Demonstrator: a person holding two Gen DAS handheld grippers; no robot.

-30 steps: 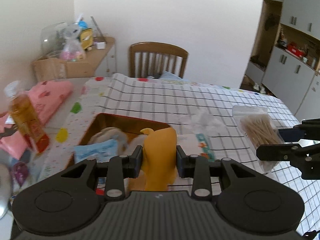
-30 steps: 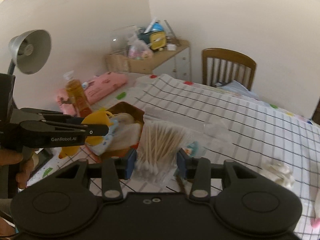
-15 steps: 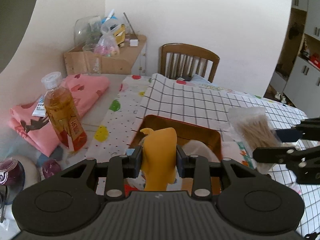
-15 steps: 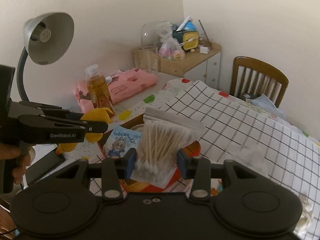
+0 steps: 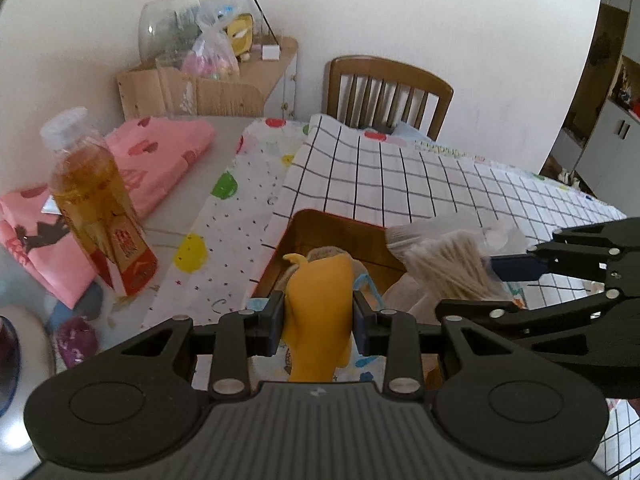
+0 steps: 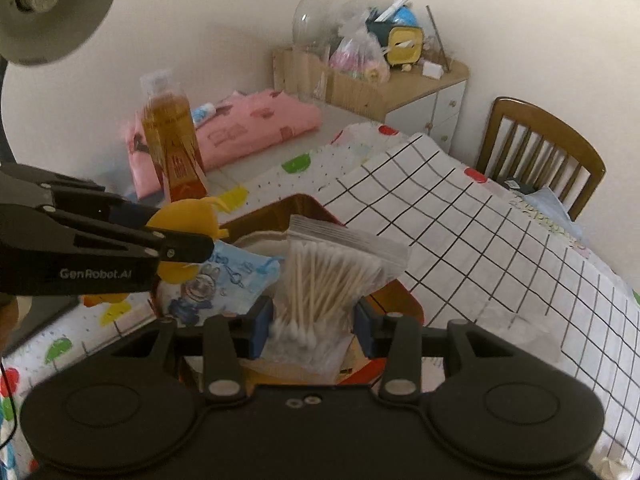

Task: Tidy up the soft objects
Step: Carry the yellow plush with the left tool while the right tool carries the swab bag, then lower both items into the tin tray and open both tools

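Tabletop (image 5: 384, 172) under a black-grid white cloth, wooden chair (image 5: 390, 92) behind it. Brown tray (image 5: 320, 228) is sitting on the cloth's near corner; it serves as landmark. Left tongs (image 5: 319, 316) are gripping a yellow soft toy (image 5: 320, 300), pads pressing both its sides, holding it over the tray's near-left edge. Right tongs (image 6: 315, 326) are clamping a clear zip bag of cotton swabs (image 6: 328, 276), hanging above the tray's near side, just right of the toy. Inside the tray, a blue printed packet (image 6: 224, 280) is lying beneath both. Left of the tray, an amber bottle (image 5: 96, 208) is standing upright; beyond it, folded pink cloth (image 5: 160, 156).
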